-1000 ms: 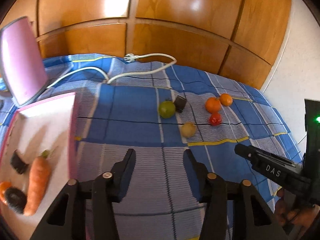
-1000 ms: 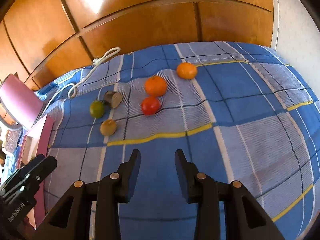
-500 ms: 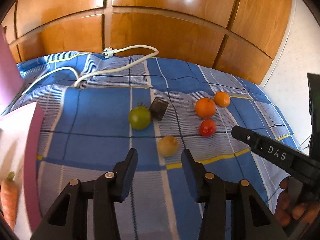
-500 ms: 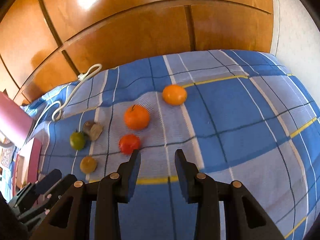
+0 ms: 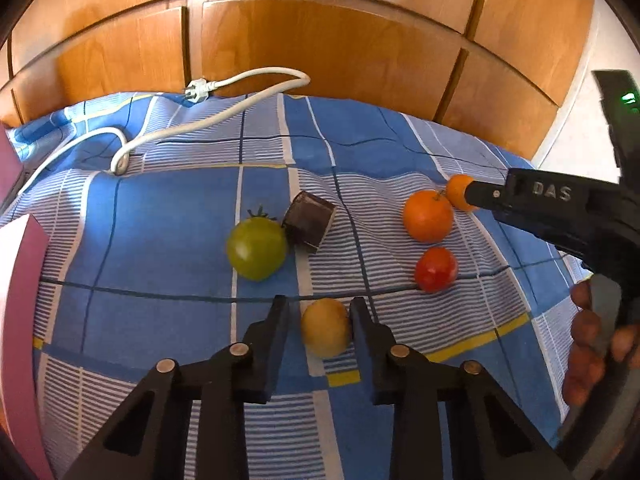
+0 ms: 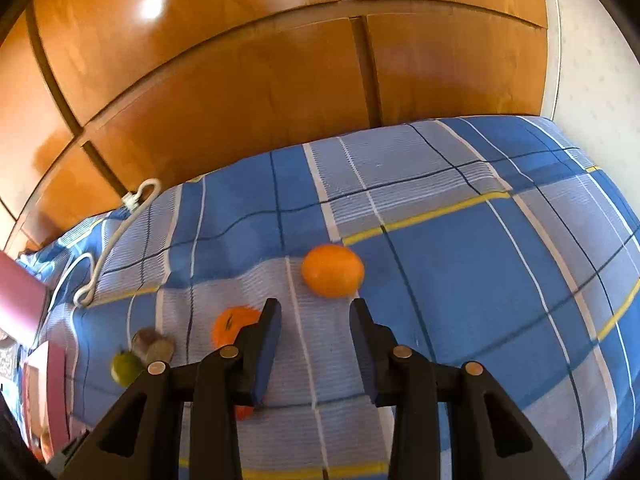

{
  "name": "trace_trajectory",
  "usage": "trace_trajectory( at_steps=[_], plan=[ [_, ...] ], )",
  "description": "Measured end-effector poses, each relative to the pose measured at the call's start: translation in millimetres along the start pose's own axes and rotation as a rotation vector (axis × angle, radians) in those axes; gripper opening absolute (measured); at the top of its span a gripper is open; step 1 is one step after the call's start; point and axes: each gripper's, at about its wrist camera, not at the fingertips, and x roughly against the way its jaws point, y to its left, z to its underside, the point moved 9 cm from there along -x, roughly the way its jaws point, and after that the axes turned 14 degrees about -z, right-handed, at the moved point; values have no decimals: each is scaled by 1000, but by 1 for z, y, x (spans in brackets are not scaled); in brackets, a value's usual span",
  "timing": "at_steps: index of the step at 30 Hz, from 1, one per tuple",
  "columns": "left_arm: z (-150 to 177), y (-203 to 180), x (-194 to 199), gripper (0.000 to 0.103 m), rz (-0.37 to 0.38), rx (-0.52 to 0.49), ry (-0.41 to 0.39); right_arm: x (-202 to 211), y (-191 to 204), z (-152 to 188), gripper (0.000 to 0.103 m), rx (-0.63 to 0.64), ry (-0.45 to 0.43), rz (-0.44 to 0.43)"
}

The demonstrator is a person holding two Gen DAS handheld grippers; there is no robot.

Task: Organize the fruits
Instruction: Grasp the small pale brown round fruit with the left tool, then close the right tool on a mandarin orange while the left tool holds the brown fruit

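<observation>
On the striped blue bedspread [image 5: 168, 208], left jaws closing around a smooth round yellow fruit [image 5: 325, 326]; right jaws open, empty.

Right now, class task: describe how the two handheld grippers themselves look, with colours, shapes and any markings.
Both are matte black. The left gripper has two flat, blade-like fingers on triangular open-frame arms with round silver rivets. The right gripper matches it, with blue-tinted inner pads; seen from the left wrist view, its body carries raised letters "DAS" and a green light.
</observation>
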Motion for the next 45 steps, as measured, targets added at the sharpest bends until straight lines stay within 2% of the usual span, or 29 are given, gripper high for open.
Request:
trace_trajectory(
  at_steps=[5, 11, 21, 27, 29, 30, 34, 37, 42, 45],
  plan=[
    [-6, 2, -6, 30, 9, 38, 4, -17, -10, -7, 36, -4, 9, 10],
    [-11, 0, -10, 28, -20, 39, -1, -28, -20, -7, 36, -11, 18, 27],
    [-12, 1, -13, 28, -22, 59, -1, -36, -16, -9, 34, 31, 10, 12],
    [-12, 1, -13, 27, -24, 59, -2, -28, -9, -11, 28, 63, -5, -1],
    [-11, 2, -12, 27, -29, 58, -2, -22, -7, -10, 18, 74, -10, -4],
    [-11, 2, -11, 27, -31, 57, -2, -20, -7, -9, 18, 80, -10, -6],
    [-8, 3, -9, 27, -34, 56, -2, -17, -10, -4, 18, 69, 4, -22],
    [-8, 3, -9, 27, -34, 54, -3, -16, -14, -2, 26, 54, 10, -21],
    [-8, 3, -9, 27, -49, 47, 3, -17, -16, -2, 31, 54, 22, -3],
    [-9, 4, -10, 27, -60, 85, 24, -20, -17, -2, 36, 48, 27, 2]
  ],
)
